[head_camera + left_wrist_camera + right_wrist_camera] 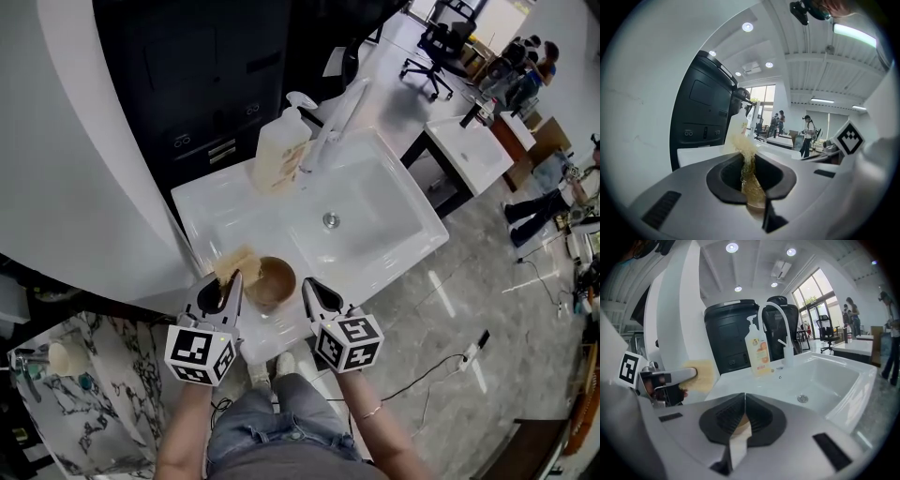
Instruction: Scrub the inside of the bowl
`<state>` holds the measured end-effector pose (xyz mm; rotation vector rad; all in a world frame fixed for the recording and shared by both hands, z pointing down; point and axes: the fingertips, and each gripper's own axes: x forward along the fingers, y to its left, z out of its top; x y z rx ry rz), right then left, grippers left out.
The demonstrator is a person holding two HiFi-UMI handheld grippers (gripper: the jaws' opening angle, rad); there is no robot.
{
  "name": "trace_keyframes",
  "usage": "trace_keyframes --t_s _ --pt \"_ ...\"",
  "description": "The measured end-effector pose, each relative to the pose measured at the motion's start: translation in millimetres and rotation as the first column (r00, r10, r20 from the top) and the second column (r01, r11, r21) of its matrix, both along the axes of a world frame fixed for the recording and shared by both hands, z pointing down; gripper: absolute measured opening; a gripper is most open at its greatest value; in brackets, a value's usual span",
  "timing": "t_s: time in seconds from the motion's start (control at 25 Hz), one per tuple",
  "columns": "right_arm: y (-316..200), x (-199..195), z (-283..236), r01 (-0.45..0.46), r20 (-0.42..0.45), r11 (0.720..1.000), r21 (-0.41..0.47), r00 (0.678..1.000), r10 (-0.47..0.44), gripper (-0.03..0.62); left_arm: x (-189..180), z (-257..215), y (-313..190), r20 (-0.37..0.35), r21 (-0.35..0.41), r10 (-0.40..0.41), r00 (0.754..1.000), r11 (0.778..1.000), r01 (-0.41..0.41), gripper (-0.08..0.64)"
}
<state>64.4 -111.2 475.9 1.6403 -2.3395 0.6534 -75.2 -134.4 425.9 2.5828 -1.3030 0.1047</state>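
Fingers of the left gripper (232,281) are clamped on a yellow-tan fibrous scrubbing pad (234,262). In the left gripper view (749,158) the pad (747,174) fills the narrow gap between the pads and sticks up past the tips.

Right gripper (307,285): fingers closed, tips meeting in the right gripper view (744,397). A tan curve of the brown round bowl (740,422) shows between the pads just behind the tips, so this reads as a pinch on the rim. The head view agrees: the tips sit at the bowl's right edge.

Bowl (270,283) stands upright on the white surface (211,211), near its front edge and just left of the white sink basin (431,239). It lies between the two grippers.

Scrubbing pad sits at the bowl's upper-left rim. Whether it touches the rim or is over the inside, I cannot tell. From the right gripper view the pad (704,375) projects beyond the left fingers, level and clear of the surface.

Behind the bowl:
- a translucent pump soap bottle with an orange label (279,155) (758,350) stands upright on the surface at the basin's back-left corner
- a white curved faucet (339,117) (780,329) is just beside the bottle
- a metal drain (330,220) (802,399) sits in the basin floor
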Motion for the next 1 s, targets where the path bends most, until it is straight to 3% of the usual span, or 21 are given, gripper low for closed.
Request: trace_keyframes --t_s 0.44,1.0 --pt "-16.7 -1.0 21.9 0.040 0.041 0.995 -0.095 0.998 -0.036 0.016 15.9 14.2 -20.1 0.018 -0.038 0.029 0.999 0.999 -0.028 0.046" --pt "-39.0 -11.0 56.6 0.137 0.091 0.963 -0.233 0.989 -0.119 0.092 32.8 34.4 -48.6 0.028 -0.090 0.033 0.999 0.995 -0.031 0.046"
